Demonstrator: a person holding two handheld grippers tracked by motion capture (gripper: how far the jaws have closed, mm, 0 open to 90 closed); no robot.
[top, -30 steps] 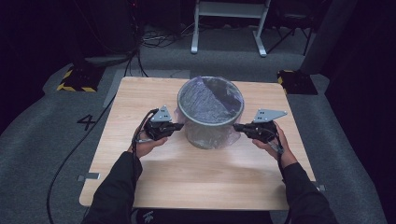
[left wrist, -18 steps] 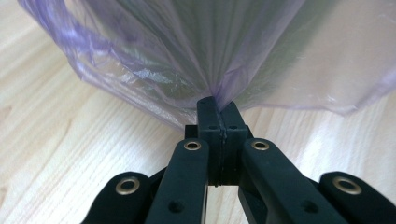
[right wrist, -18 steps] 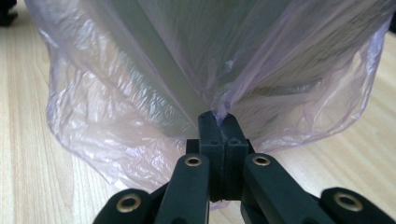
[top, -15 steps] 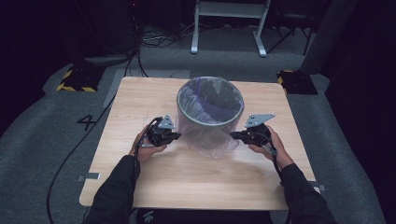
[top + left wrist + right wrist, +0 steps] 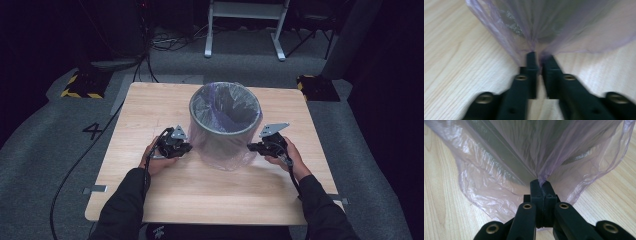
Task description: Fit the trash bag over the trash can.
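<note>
A grey round bin (image 5: 197, 131) stands on the wooden table (image 5: 150, 105), lined with a thin purple bag (image 5: 226, 156) whose skirt hangs down over its wall to the tabletop. My left gripper (image 5: 189, 149) is low at the bin's left side. Its jaws have just been opening: a narrow gap shows between them (image 5: 539, 56), with the bag's film (image 5: 564, 25) still gathered at the tips. At the bin's right side my right gripper (image 5: 251, 147) is shut (image 5: 540, 182) on a pinched fold of the bag (image 5: 499, 170).
A cable (image 5: 80, 175) trails off the table's left edge to the floor. Black-and-yellow blocks (image 5: 82, 86) sit at the far corners, and a metal stand (image 5: 245, 27) rises behind the table. Bare tabletop lies in front of the bin.
Both hands have come down beside the bin, drawing the bag's edge down over its wall. The film that domed over the mouth now lies inside, and the mouth shows open.
</note>
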